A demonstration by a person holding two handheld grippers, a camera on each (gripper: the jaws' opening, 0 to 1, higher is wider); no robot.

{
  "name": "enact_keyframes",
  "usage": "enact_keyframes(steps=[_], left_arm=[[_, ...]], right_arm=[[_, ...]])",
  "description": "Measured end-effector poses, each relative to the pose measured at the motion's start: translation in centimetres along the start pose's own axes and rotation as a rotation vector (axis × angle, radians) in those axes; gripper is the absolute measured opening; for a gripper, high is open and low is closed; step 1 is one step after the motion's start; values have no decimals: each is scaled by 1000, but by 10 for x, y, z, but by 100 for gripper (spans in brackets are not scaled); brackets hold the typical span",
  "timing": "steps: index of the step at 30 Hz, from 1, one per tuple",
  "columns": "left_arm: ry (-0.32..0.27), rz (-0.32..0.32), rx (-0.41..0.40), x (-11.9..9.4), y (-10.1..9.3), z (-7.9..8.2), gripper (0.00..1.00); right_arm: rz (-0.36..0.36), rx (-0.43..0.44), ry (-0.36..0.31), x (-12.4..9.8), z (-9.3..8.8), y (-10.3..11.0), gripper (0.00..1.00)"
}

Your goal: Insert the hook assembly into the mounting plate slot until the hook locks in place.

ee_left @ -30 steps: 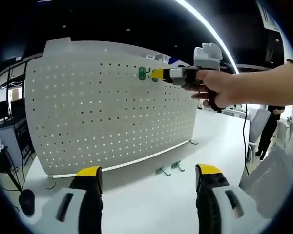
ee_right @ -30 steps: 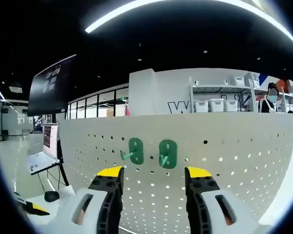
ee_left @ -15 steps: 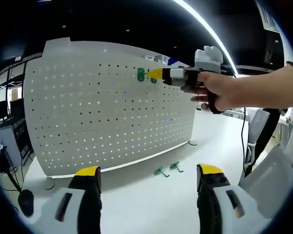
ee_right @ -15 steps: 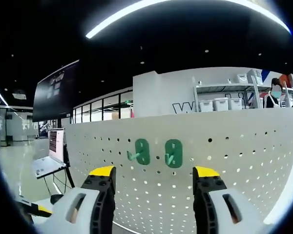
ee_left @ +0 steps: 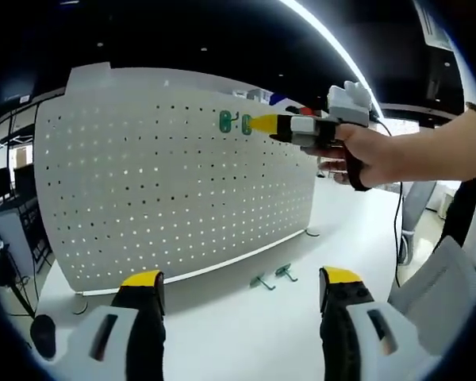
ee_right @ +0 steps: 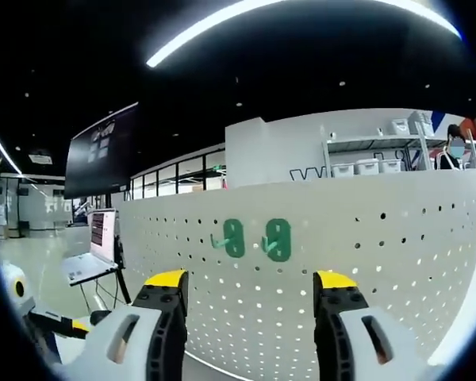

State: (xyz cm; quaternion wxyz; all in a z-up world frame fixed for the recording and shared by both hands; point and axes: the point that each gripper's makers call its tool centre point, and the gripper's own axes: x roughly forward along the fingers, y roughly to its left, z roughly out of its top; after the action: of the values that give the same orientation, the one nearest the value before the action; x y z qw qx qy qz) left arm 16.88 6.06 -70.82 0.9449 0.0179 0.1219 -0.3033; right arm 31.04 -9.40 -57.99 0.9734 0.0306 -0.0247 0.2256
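Hidden: locking of the mounted hooks in their slots too small to judge; backs of their plates out of sight against the board.
Pegboard (ee_left: 174, 175): white, upright on the white worktop (ee_left: 246, 317), filling centre left of the left gripper view; lower half of the right gripper view.
Mounted hooks: two green oval plates side by side high on the board, left hook (ee_right: 233, 238) and right hook (ee_right: 278, 239); long axis vertical, prongs jutting out toward the camera and to frame left.
Same pair, left gripper view: small, upper centre, just left of the yellow tips.
Spare hooks (ee_left: 274, 275): two green ones lying flat on the worktop near the board's foot, lower centre; direction hard to make out.
Right tongs (ee_right: 248, 279): jaws apart, nothing between, framing the mounted pair from below; seen in the left gripper view (ee_left: 258, 123) held by a hand (ee_left: 365, 155), tips near the board.
Left tongs (ee_left: 242, 279): jaws wide, empty, bottom of frame.
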Motion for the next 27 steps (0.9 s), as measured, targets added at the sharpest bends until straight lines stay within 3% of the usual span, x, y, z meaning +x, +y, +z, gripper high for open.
enact_keyframes(steps=[16, 27], left_arm=[[4, -16, 13, 1, -2, 1, 82], [11, -24, 15, 3, -2, -1, 82]], right_arm=[[41, -22, 10, -23, -10, -4, 62], [93, -54, 60, -51, -34, 4, 63]])
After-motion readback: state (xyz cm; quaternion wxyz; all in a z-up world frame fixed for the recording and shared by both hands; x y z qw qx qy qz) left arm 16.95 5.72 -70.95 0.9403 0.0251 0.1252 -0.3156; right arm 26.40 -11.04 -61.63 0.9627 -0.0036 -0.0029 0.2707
